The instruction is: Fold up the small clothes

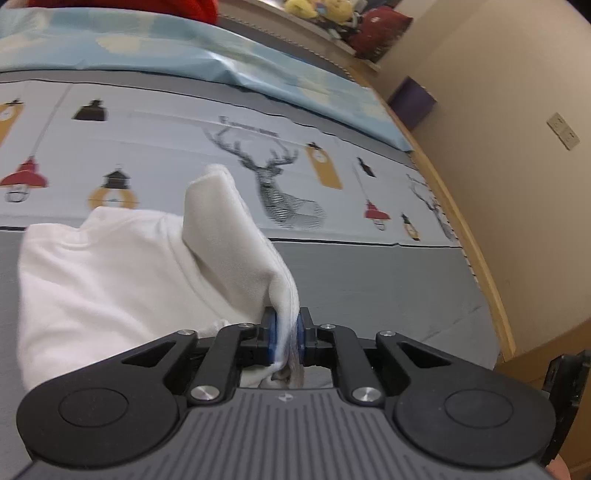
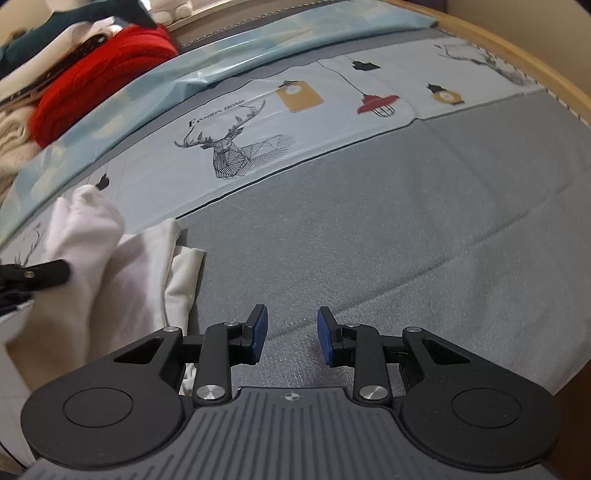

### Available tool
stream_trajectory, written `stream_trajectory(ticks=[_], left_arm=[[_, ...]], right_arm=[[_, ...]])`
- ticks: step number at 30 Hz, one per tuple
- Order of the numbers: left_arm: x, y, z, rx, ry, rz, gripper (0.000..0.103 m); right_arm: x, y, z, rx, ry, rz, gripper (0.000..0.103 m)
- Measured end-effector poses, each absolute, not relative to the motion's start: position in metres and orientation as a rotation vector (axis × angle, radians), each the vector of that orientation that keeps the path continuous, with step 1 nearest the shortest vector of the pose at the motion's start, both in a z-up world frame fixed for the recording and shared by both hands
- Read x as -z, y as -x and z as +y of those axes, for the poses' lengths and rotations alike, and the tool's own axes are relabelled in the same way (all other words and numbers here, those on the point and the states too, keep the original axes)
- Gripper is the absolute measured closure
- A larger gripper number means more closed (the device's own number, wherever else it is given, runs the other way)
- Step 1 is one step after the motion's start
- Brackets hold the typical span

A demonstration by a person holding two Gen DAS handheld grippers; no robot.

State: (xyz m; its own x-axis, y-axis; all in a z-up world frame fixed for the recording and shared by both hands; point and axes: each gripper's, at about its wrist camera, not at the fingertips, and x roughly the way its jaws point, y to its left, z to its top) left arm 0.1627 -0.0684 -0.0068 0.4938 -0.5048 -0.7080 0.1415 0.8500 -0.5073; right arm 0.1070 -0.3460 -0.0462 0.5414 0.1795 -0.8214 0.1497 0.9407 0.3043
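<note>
Left wrist view: the left gripper [image 1: 286,334] is clenched on a fold of the white cotton garment [image 1: 110,277]; the cloth edge is pinched between the blue pads [image 1: 271,336] and drawn up off the bed, so a peak of fabric stands tilted above the jaws; the rest of the garment lies bunched to the left on the grey bedspread [image 1: 388,288]. Only this view shows the grip itself.

Right wrist view: the right gripper [image 2: 291,338] is released, jaws apart with nothing between them, bare grey weave showing in the gap; the same white garment [image 2: 110,258] sits to its left, not touching it; a black finger of the left gripper [image 2: 40,275] enters from the left edge against the cloth, blurred; whether it pinches cannot be told from here.

Surroundings: a pale printed band with stag heads and hanging lamps [image 2: 236,155] runs across the bedspread beyond the garment; behind it a light blue patterned sheet [image 2: 221,70]; a heap of clothes topped by a red knit [image 2: 103,74] at the far left, seen fully only from the right wrist; the wooden bed rail [image 1: 476,251], a beige wall with a switch plate [image 1: 563,131] and soft toys on a ledge [image 1: 321,9] appear in the left wrist view.
</note>
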Motion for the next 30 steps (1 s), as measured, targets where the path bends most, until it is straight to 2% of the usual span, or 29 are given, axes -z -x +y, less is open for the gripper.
stream_trajectory(ticks=[1, 3, 4, 8, 12, 17, 19, 21, 23, 29, 30], left_arm=[[0.008, -0.164, -0.066, 0.436, 0.435, 0.98, 0.089], [0.002, -0.164, -0.059, 0.48, 0.476, 0.963, 0.074], [-0.003, -0.162, -0.05, 0.477, 0.481, 0.934, 0.072], [-0.008, -0.158, -0.005, 0.391, 0.53, 0.936, 0.072], [0.002, -0.15, 0.031, 0.289, 0.457, 1.024, 0.072], [0.005, -0.134, 0.065, 0.253, 0.4, 1.062, 0.072], [0.007, -0.131, 0.069, 0.254, 0.382, 1.078, 0.072], [0.01, -0.128, 0.07, 0.258, 0.354, 1.099, 0.072], [0.014, -0.127, 0.064, 0.269, 0.322, 1.123, 0.072], [0.024, -0.127, 0.036, 0.304, 0.208, 1.165, 0.069], [0.025, -0.127, 0.034, 0.296, 0.199, 1.164, 0.069]], right_arm=[[0.046, -0.108, -0.346, -0.018, -0.37, 1.005, 0.072], [0.047, -0.11, -0.343, -0.029, -0.386, 1.005, 0.072], [0.047, -0.112, -0.339, -0.04, -0.392, 1.004, 0.072], [0.046, -0.119, -0.321, -0.095, -0.423, 1.006, 0.071], [0.054, -0.127, -0.295, -0.182, -0.496, 1.065, 0.056], [0.059, -0.128, -0.256, -0.268, -0.435, 1.134, 0.055], [0.057, -0.124, -0.246, -0.289, -0.371, 1.135, 0.059], [0.052, -0.118, -0.244, -0.315, -0.33, 1.121, 0.093], [0.042, -0.111, -0.255, -0.324, -0.323, 1.076, 0.103], [0.029, -0.097, -0.31, -0.264, -0.399, 1.022, 0.103], [0.029, -0.097, -0.315, -0.26, -0.418, 1.026, 0.1]])
